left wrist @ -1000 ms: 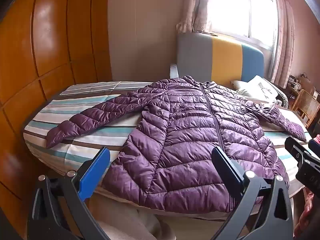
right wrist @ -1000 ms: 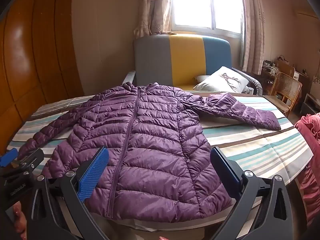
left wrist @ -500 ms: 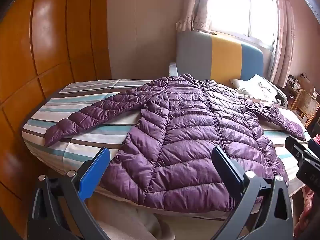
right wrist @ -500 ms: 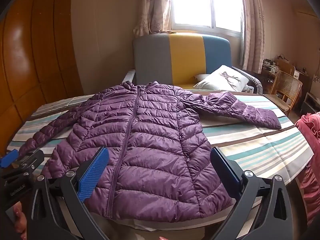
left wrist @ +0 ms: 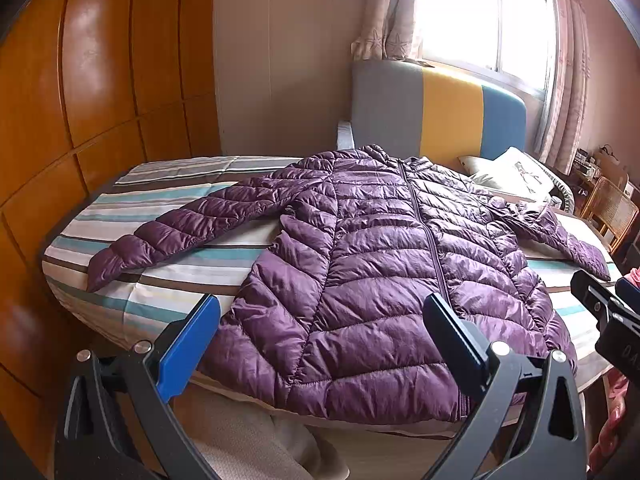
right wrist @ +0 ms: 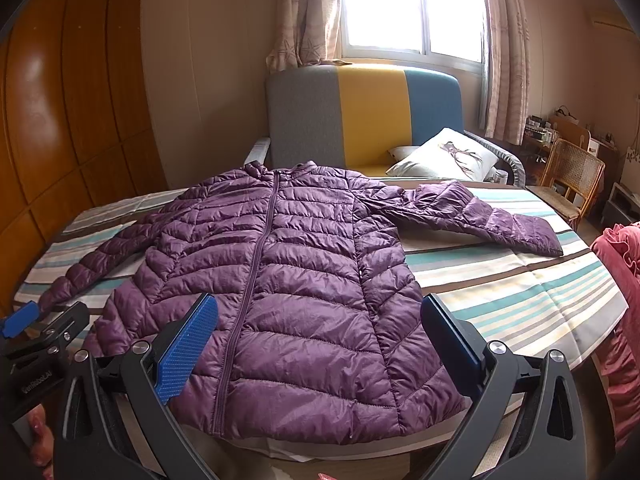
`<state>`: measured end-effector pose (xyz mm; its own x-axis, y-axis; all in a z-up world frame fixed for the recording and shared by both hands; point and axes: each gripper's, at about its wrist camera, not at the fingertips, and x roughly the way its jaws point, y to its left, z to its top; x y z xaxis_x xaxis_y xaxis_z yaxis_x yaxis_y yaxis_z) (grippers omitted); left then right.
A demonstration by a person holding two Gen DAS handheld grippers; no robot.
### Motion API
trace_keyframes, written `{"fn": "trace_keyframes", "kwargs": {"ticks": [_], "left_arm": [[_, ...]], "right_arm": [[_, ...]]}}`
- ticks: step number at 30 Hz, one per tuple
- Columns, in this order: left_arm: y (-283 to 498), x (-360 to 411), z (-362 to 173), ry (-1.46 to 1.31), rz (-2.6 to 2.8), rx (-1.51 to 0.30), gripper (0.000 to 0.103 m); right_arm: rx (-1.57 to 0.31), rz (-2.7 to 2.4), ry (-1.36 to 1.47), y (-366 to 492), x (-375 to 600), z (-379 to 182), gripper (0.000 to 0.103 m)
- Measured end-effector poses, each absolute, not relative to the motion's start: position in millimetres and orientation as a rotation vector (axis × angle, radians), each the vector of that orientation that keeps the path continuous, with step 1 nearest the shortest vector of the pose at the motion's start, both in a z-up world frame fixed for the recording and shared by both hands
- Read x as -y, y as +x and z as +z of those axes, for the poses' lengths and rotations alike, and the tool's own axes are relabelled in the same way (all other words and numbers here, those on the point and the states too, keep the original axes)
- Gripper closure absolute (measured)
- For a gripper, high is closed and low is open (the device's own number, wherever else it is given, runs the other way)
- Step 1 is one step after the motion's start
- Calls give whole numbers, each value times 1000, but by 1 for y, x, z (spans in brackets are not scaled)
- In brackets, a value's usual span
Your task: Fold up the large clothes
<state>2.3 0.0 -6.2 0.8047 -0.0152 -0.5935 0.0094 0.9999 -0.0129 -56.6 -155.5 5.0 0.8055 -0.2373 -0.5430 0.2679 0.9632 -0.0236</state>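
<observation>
A purple quilted jacket (left wrist: 372, 264) (right wrist: 296, 280) lies flat and zipped, front up, on a striped cloth (left wrist: 168, 264) (right wrist: 512, 280) over a table. Both sleeves are spread out: one sleeve (left wrist: 180, 228) reaches left, the other sleeve (right wrist: 488, 220) reaches right. My left gripper (left wrist: 320, 332) hovers open over the jacket's near-left hem, holding nothing. My right gripper (right wrist: 316, 332) is open above the hem's middle, also holding nothing. In the left wrist view the right gripper's body (left wrist: 608, 320) shows at the right edge. In the right wrist view the left gripper's body (right wrist: 36, 336) shows at the left edge.
A grey, yellow and blue sofa (right wrist: 368, 120) with a white cushion (right wrist: 444, 156) stands behind the table under a bright window. Wooden wardrobe doors (left wrist: 80, 100) fill the left side. A wicker chair (right wrist: 572, 176) stands at right, and pink fabric (right wrist: 620, 280) at the table's right edge.
Both views have shifted only slightly; the jacket lies as before and both grippers stay open.
</observation>
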Motion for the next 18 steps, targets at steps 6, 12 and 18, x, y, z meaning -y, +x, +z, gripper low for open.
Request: {"fn": "trace_keyframes", "kwargs": {"ticks": [6, 12, 18], "left_arm": [[5, 0, -7, -11, -13, -641, 2], [4, -1, -8, -12, -14, -640, 2], [4, -3, -11, -11, -12, -643, 2]], "right_arm": [[-575, -271, 57, -56, 156, 5, 3], [-578, -268, 57, -56, 156, 5, 3], [-577, -268, 60, -56, 156, 5, 3]]}}
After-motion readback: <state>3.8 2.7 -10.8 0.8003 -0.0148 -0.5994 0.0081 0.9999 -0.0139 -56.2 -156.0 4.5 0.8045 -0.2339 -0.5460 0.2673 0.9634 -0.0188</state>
